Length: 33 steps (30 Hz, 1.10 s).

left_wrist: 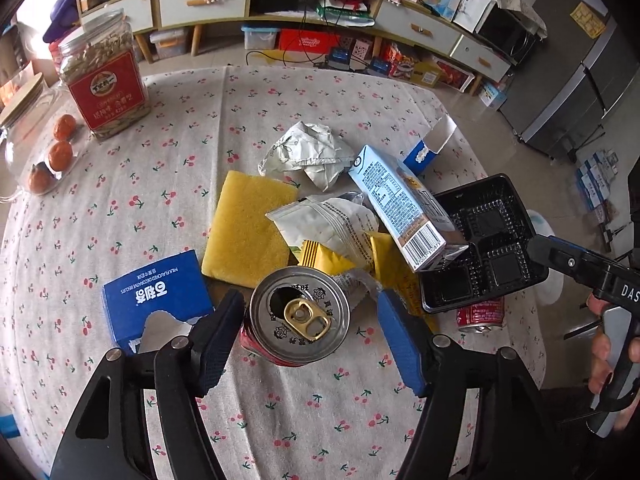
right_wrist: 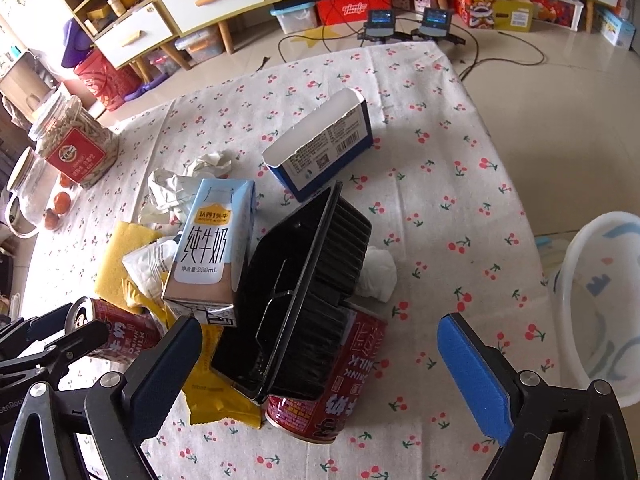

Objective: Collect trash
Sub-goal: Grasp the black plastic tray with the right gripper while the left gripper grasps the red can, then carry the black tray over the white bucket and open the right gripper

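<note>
An opened red drink can point(left_wrist: 298, 316) stands tilted between the fingers of my left gripper point(left_wrist: 310, 300). The black finger touches its left side, while the blue pad point(left_wrist: 400, 344) stays a little clear of it. My right gripper point(right_wrist: 320, 324) hangs wide open above a black plastic tray point(right_wrist: 304, 292) that leans on a second red can point(right_wrist: 332, 392) lying on its side. A milk carton point(right_wrist: 212, 240) rests against the tray. Snack wrappers point(left_wrist: 324, 224), a yellow sponge point(left_wrist: 248, 224) and crumpled paper point(left_wrist: 312, 148) lie around them.
A blue biscuit box point(left_wrist: 156, 292) lies left of the can and a torn blue box point(right_wrist: 324, 148) stands behind the tray. A seed jar point(left_wrist: 104, 76) and a glass jar with oranges point(left_wrist: 40, 148) stand far left. A white plastic basin point(right_wrist: 592, 280) sits beyond the table's right edge.
</note>
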{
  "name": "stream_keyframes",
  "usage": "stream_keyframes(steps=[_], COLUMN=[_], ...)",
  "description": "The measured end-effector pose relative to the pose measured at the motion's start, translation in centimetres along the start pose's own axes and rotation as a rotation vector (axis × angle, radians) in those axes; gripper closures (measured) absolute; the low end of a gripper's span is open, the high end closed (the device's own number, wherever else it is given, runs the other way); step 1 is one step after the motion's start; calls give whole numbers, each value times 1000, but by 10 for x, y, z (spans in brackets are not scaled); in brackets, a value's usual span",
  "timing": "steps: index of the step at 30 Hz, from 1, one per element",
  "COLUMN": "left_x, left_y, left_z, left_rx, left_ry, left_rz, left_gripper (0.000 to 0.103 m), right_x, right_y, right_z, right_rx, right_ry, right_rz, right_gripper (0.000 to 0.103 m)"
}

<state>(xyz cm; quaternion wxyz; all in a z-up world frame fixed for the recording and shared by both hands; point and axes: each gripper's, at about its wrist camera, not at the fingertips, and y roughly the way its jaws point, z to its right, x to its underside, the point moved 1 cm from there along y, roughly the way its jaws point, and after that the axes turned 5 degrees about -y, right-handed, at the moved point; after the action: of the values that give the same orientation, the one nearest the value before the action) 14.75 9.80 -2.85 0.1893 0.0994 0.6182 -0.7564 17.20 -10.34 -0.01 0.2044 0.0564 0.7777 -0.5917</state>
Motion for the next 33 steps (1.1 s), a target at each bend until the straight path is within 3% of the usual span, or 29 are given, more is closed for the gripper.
stream_keyframes(steps=[6, 7, 8, 10, 12, 17, 20, 33], left_x=[5, 5, 5, 4, 5, 7, 10, 14], left_y=[18, 18, 18, 15, 10, -8, -17, -48], left_z=[0, 0, -1, -2, -3, -1, -2, 23], left_rx=[-55, -61, -64, -56, -45, -24, -2, 64], left_ry=[11, 14, 17, 9, 0, -3, -20, -25], left_rz=[-56, -57, -53, -40, -24, 31, 52, 153], left_gripper=[35, 43, 44, 45, 45, 45, 45, 45], right_x=[2, 2, 3, 4, 4, 3, 3, 15], right_y=[14, 16, 18, 20, 19, 3, -8, -55], right_z=[3, 3, 3, 2, 1, 1, 3, 59], right_rx=[-4, -8, -14, -24, -29, 7, 19, 38], right_ry=[8, 8, 7, -1, -13, -38, -45, 53], right_rz=[-47, -51, -56, -67, -67, -9, 28, 125], right_gripper=[19, 25, 29, 52, 67, 78, 91, 95])
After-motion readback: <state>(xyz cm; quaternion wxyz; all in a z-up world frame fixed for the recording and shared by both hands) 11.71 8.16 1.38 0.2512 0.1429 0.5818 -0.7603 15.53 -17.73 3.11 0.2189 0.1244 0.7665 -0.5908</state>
